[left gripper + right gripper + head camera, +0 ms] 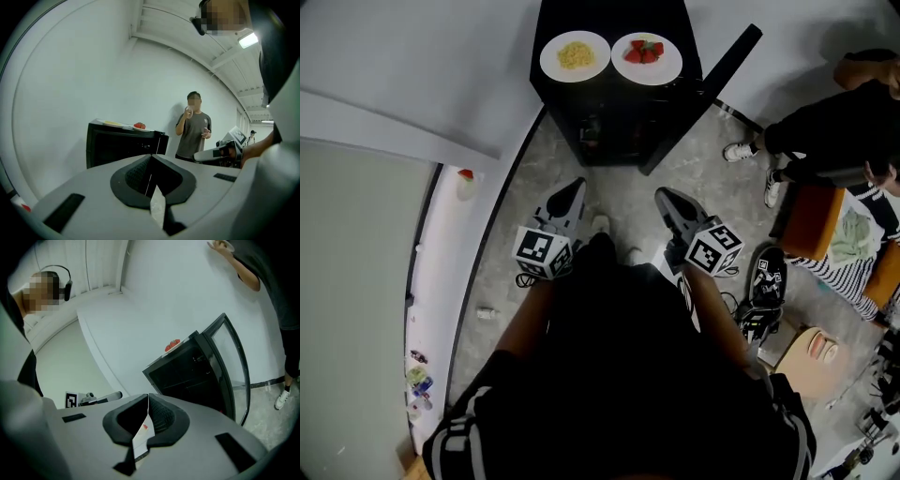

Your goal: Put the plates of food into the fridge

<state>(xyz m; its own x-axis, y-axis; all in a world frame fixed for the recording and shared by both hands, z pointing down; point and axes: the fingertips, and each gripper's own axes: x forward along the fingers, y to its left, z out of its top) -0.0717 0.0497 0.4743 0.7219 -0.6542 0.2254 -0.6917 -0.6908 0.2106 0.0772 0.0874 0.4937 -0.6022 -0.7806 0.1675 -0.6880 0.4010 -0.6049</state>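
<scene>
Left gripper and right gripper both clamped fully together, nothing gripped. Pointed at the black fridge at 12 o'clock, well apart from it. Noodle plate at 11 and red-fruit plate at 1, side by side on the fridge top. Fridge door swung open toward 2.

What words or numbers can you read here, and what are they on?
None can be read.
The left gripper and right gripper show only black-and-white square patterns, no letters.
The standing person's shirt has a small mark, too small to read.
</scene>
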